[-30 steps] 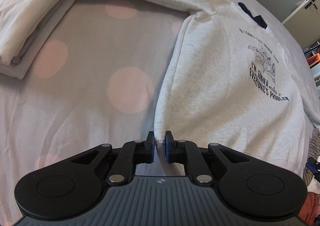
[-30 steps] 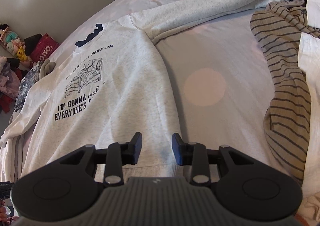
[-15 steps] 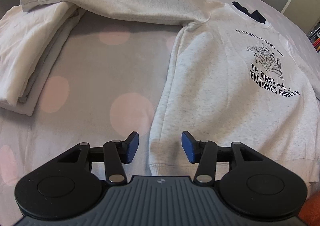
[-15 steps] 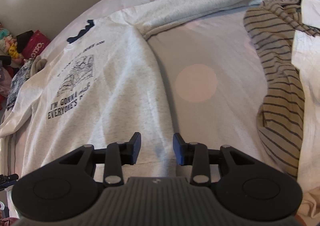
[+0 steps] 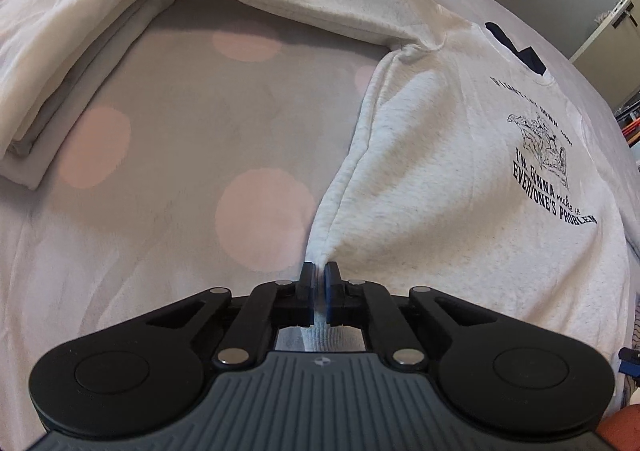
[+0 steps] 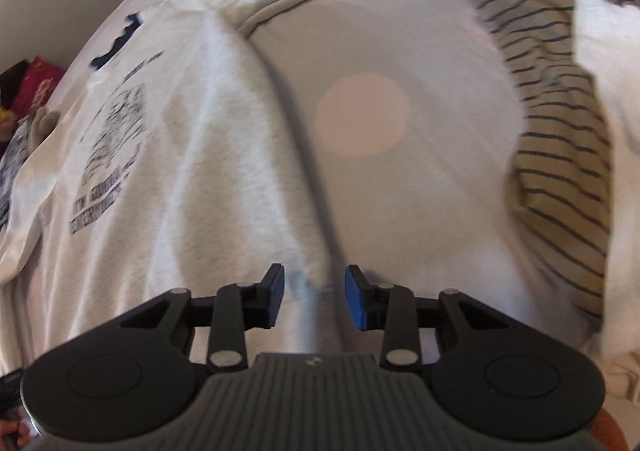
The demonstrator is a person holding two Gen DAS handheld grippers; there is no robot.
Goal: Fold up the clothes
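A light grey sweatshirt [image 5: 460,179] with a black printed slogan lies front-up on the bed, sleeves spread out. My left gripper [image 5: 319,283] is shut on its lower left hem corner, and the fabric pulls up into a ridge from the pinch. In the right wrist view the sweatshirt [image 6: 200,171] fills the left half, blurred by motion. My right gripper [image 6: 314,291] is open, its fingers either side of the lower right hem edge, with cloth between them but not clamped.
The bed sheet [image 5: 180,123] is pale with pink dots. A stack of folded white clothes [image 5: 72,63] lies at the left. A beige striped garment [image 6: 560,139] lies crumpled at the right. Clutter with a red pack [image 6: 38,91] sits beyond the bed.
Half a second ago my left gripper was open over the hem; it has shut on the corner. My right gripper has moved closer along the right hem edge, still open.
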